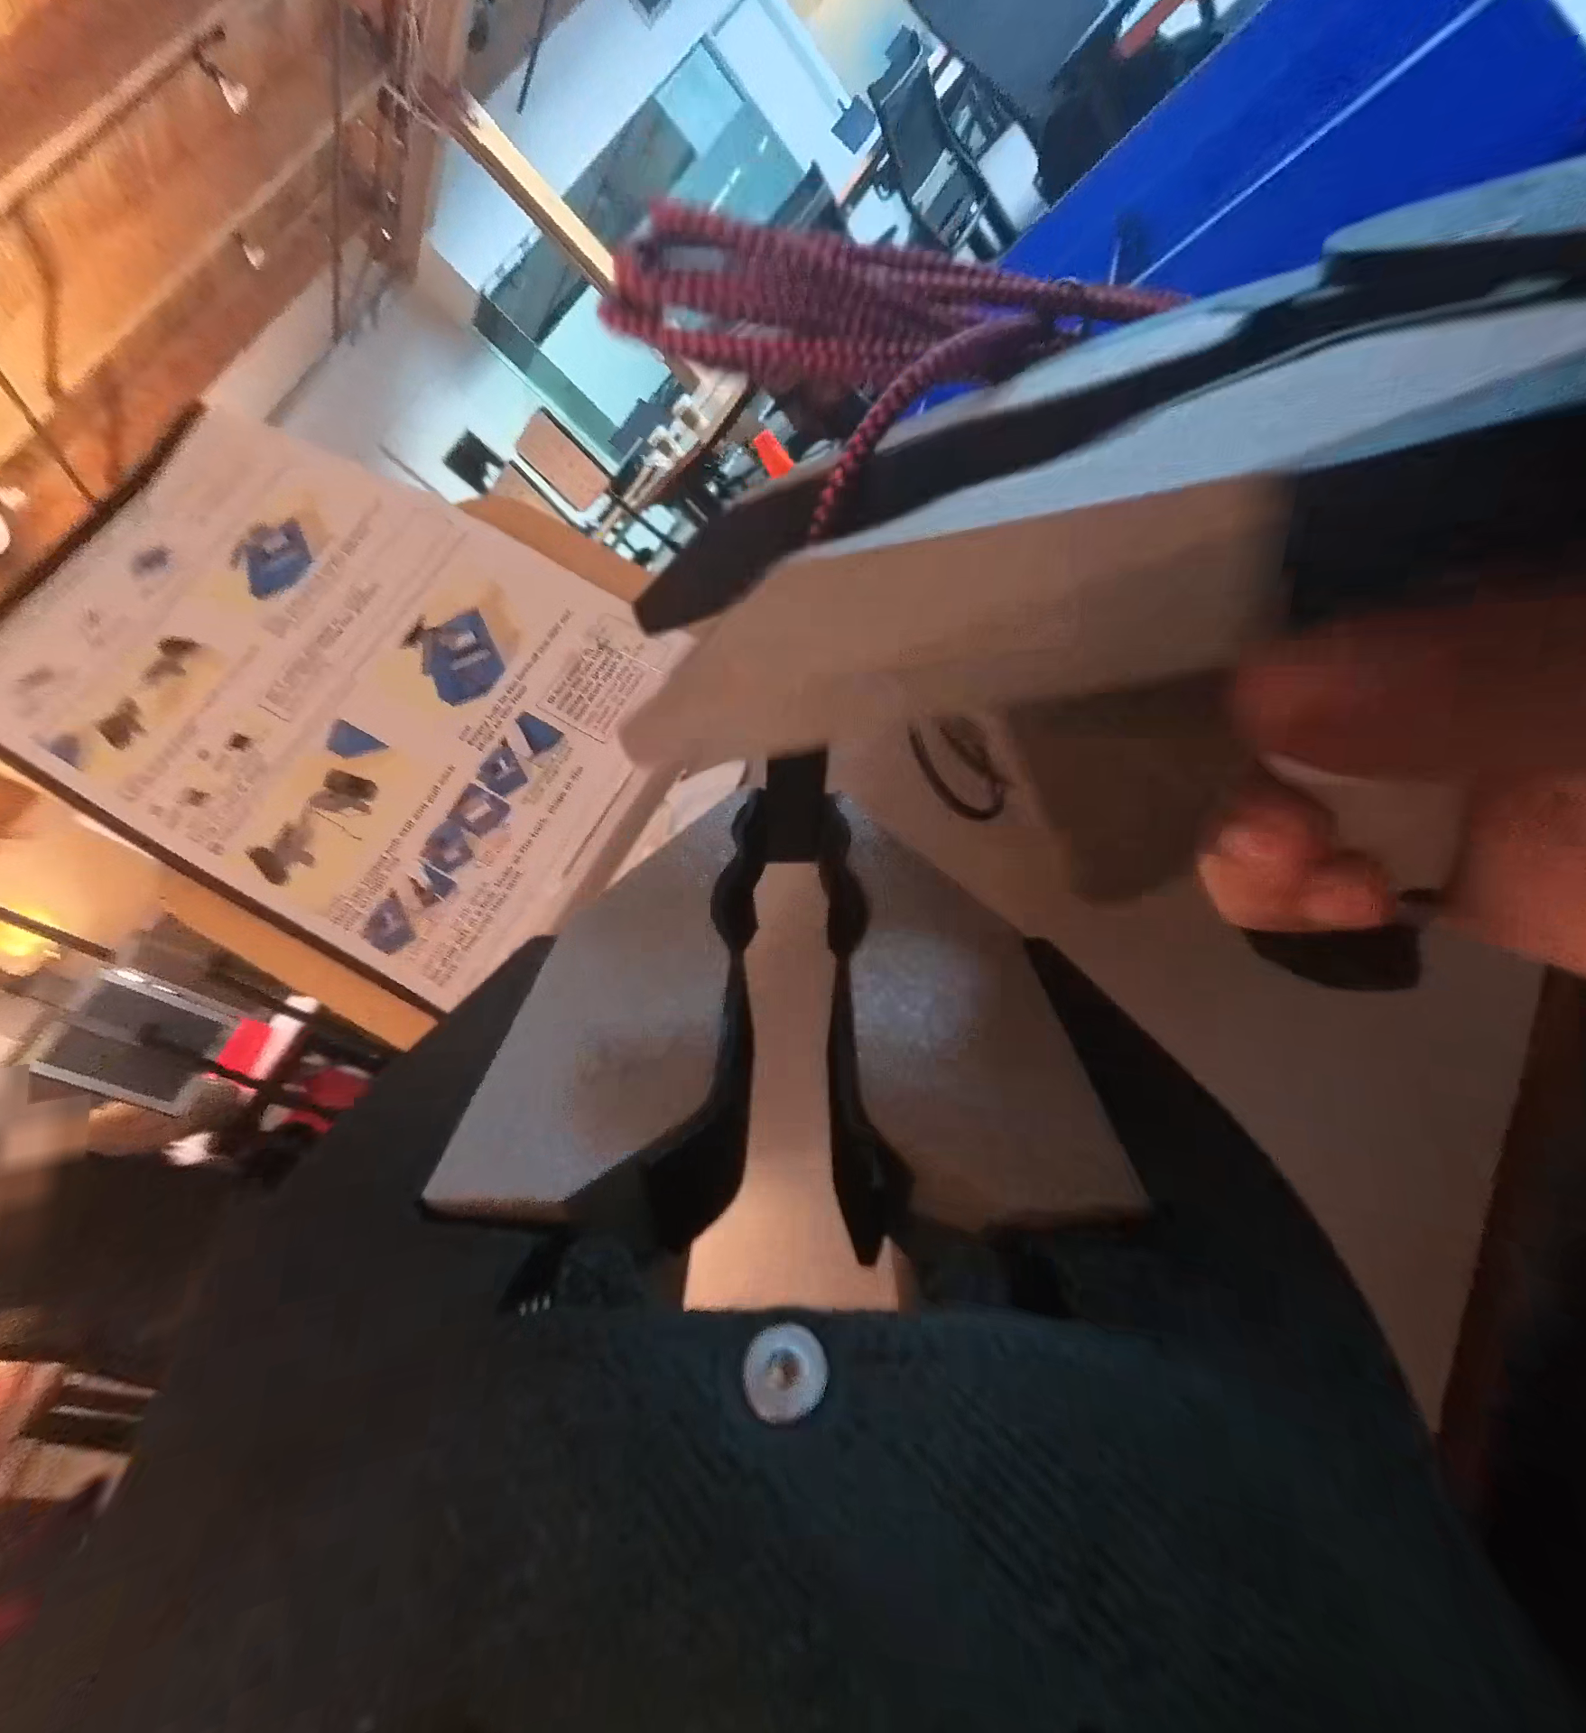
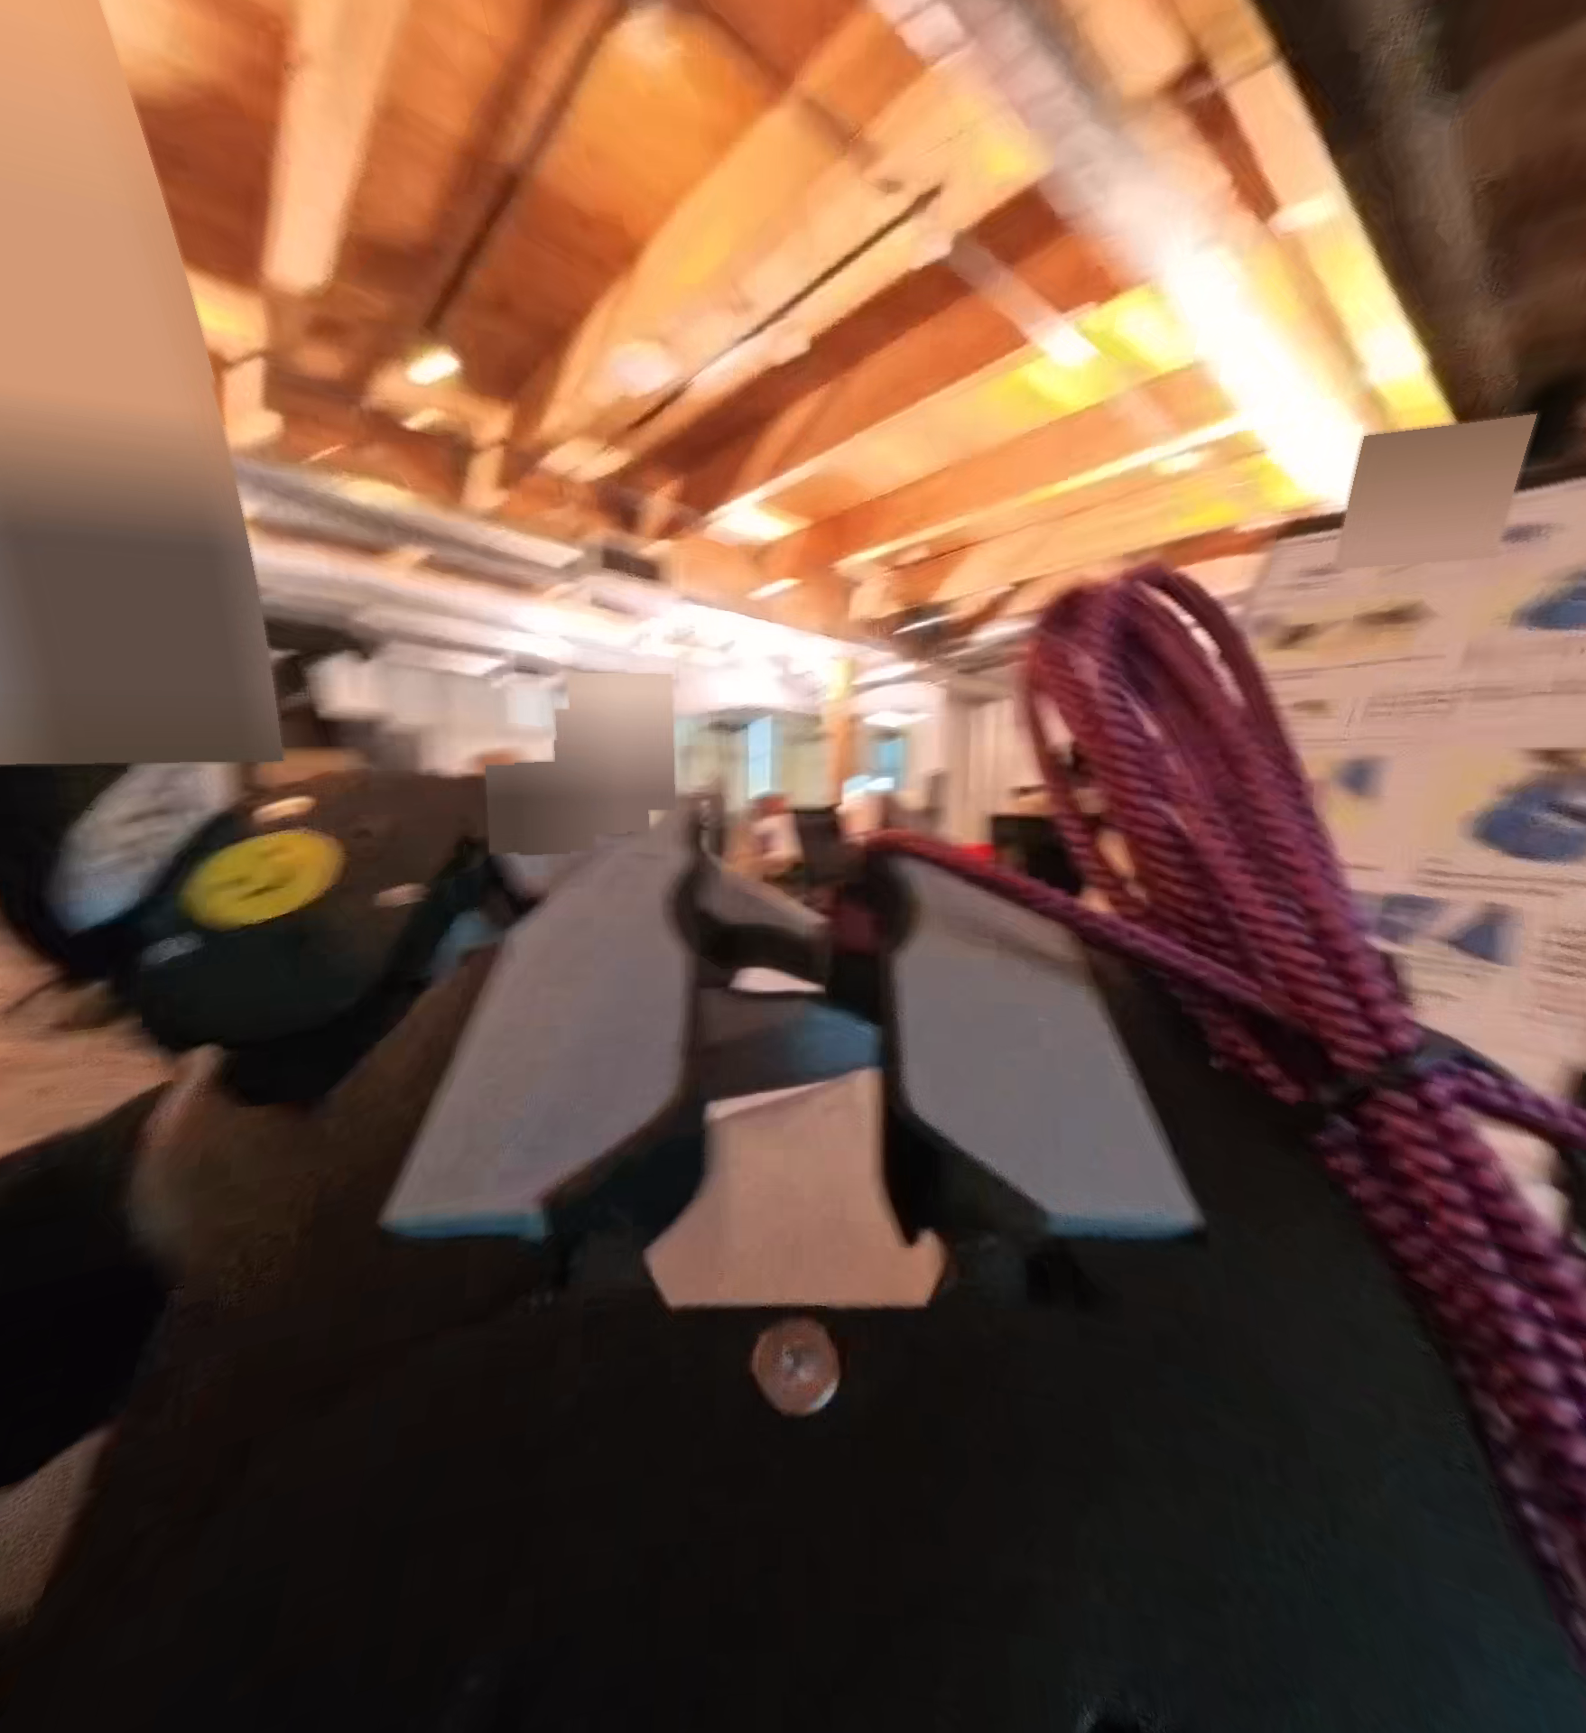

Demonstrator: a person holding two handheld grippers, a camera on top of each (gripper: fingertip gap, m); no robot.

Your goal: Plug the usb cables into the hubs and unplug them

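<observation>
In the left wrist view my left gripper is shut on a small black piece, likely the hub, held up in the air. My right gripper crosses just above it, held by a hand. Its jaws are closed on the end of a red-and-black braided usb cable, whose coiled bundle sticks out beyond it. In the right wrist view my right gripper has the coiled cable draped over its right finger. A grey-black part sits between its fingertips. The picture is blurred, so the plug and socket are unclear.
A white instruction board with blue pictures stands left of the grippers and also shows in the right wrist view. The left gripper's body with a yellow sticker is at the left. A blue table, chairs and a wooden ceiling are behind.
</observation>
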